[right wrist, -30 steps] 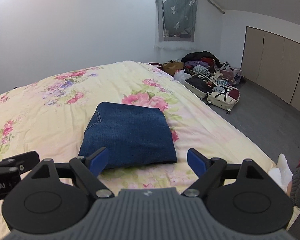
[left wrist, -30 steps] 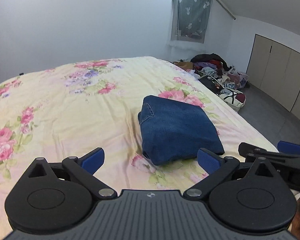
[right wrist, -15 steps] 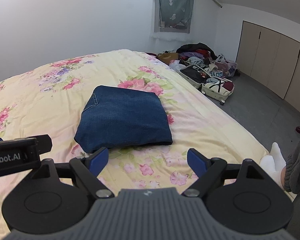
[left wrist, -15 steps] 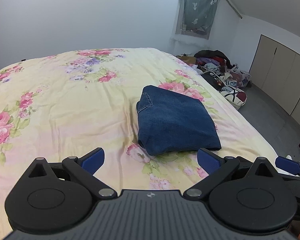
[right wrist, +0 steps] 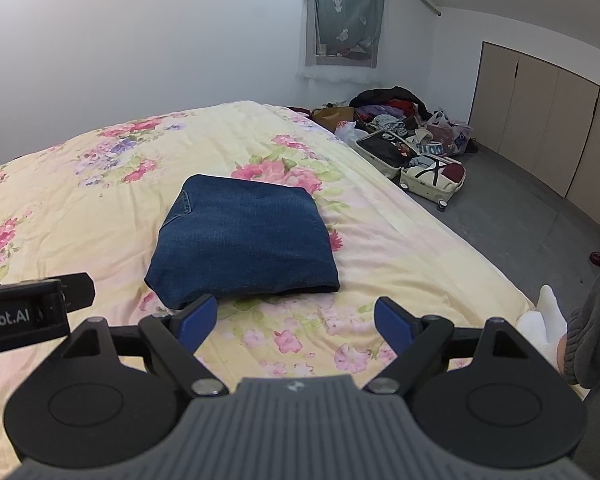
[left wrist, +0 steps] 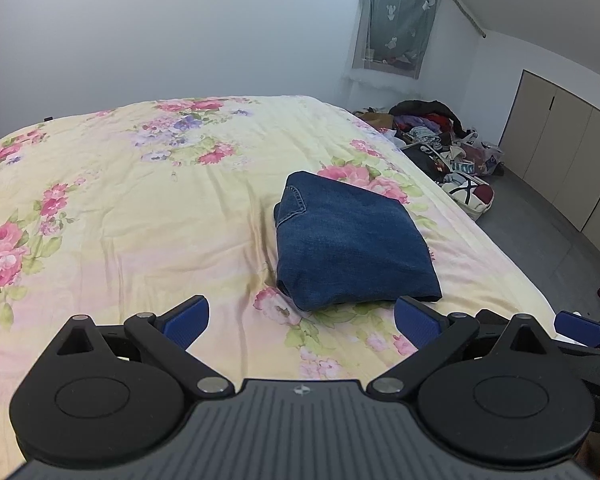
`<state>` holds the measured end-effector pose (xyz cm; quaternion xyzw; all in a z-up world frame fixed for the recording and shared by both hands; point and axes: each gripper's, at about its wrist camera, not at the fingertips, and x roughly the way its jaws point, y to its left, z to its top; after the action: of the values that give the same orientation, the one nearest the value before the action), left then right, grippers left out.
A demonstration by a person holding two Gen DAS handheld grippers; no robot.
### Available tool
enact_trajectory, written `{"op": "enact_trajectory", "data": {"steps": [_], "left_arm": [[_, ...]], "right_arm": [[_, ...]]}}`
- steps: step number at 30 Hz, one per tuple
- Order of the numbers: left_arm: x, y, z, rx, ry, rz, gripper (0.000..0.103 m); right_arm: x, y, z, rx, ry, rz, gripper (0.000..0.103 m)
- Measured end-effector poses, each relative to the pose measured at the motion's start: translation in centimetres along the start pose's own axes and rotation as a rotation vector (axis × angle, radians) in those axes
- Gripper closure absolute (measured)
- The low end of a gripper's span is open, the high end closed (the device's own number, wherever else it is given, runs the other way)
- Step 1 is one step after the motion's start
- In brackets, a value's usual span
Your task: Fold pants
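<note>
Yellow floral cotton is being seen across the wide bed (right wrist: 80,208), on which everything else is being carried. Near its right-hand edge, a folded square of dark blue denim pants (right wrist: 244,240) is lying flat, apart from both tools, with a stitched pocket seam showing at its far left corner. The fold is judged complete or nearly so. Denim of this thickness is likely to be handled as heavy, soft but fairly stiff, and not slippery; it is best taken at the near folded edge, where the layers are stacked. The black left gripper (left wrist: 300,320) is being held with jaws wide apart and empty. The black right gripper (right wrist: 296,320) is likewise being held wide and empty.
</note>
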<state>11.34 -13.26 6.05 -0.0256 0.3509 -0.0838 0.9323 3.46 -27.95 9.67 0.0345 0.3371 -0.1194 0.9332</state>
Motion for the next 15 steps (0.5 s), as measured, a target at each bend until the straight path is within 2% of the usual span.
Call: {"op": "enact_trajectory", "data": {"steps": [15], "left_arm": [[-0.54, -0.53, 0.03, -0.001, 0.003, -0.007, 0.0]], "right_arm": [[-0.21, -0.18, 0.17, 0.008, -0.005, -0.003, 0.021]]}}
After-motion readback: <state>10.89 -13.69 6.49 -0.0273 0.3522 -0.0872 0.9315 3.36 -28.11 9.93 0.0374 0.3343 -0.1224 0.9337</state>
